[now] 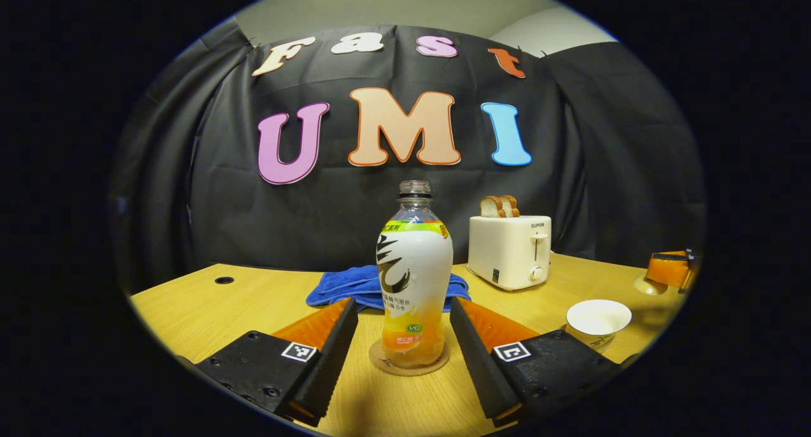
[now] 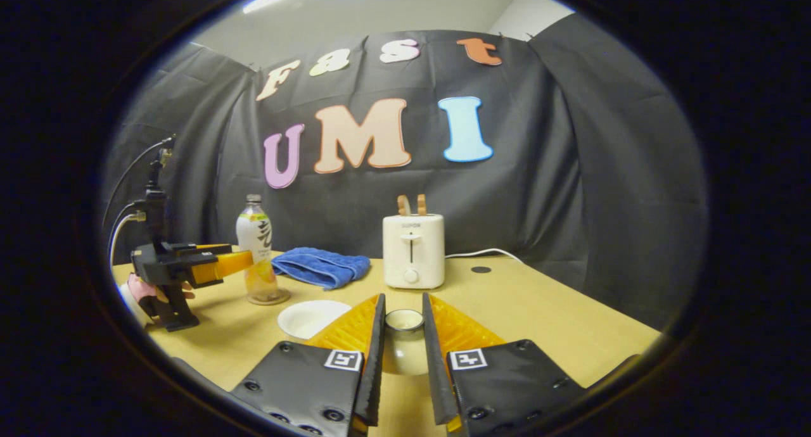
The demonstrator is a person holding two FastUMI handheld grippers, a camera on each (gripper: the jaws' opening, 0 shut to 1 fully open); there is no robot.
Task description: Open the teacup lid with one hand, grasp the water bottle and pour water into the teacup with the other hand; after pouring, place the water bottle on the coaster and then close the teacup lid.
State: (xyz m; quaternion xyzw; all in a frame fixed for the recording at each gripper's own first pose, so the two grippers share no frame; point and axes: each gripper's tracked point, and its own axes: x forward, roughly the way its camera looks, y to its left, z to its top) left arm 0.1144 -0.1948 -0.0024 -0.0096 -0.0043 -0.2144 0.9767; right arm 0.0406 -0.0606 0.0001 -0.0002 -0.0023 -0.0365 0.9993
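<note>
Cork-brown, the round coaster (image 1: 408,361) sits on the wooden desk (image 1: 209,310) with the water bottle (image 1: 414,278) upright on it, long axis vertical and cap off. The bottle stands straight ahead of the left gripper (image 1: 404,361), between its two fingers, which are spread wide and clear of it on both sides. To the right, near the bottle, the white teacup (image 1: 598,320) stands uncovered on the desk.

In the right gripper view the right gripper (image 2: 403,351) has both fingers drawn in close on the teacup lid (image 2: 403,339), gripping its knob. The teacup (image 2: 313,316) lies to that gripper's left, near and a little farther off. Judging by this, covering the cup is what remains, and it falls to the right hand: carry the lid leftward, then lower it. Beyond are a blue towel (image 1: 361,285) and a toaster (image 1: 510,250).
</note>
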